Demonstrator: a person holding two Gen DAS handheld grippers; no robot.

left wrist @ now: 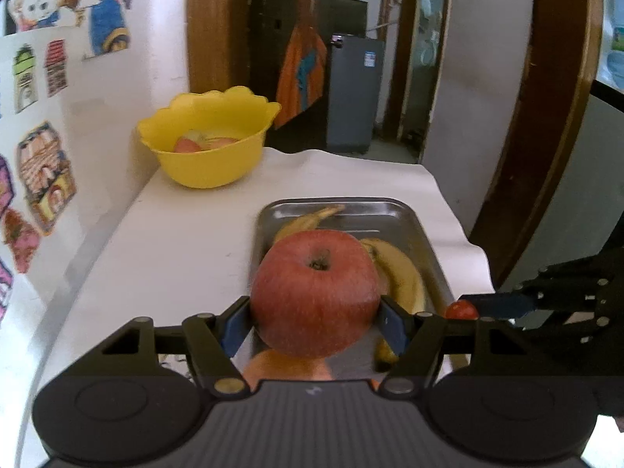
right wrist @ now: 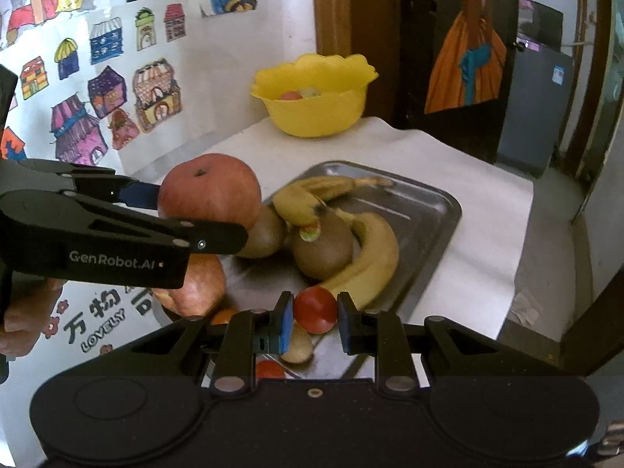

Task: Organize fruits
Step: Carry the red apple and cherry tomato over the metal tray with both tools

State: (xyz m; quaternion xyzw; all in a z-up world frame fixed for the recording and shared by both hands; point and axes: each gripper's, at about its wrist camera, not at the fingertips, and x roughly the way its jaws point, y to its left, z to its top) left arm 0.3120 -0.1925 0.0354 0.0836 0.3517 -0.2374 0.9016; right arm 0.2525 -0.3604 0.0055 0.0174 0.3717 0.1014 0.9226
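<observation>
Right now the left gripper is clamped on a large red apple, held above the near end of the metal tray, both blue pads pressed to its sides. Just to the right, the right gripper pinches a small red tomato over the tray's near edge. Bananas and two kiwis lie in the tray, another apple beside them. Farther off, a yellow bowl stands at the table's far left corner with fruit inside.

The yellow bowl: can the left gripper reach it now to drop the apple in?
Probably yes. The left gripper holds the apple above the tray, and only bare tablecloth lies between it and the yellow bowl, whose top is open.
</observation>
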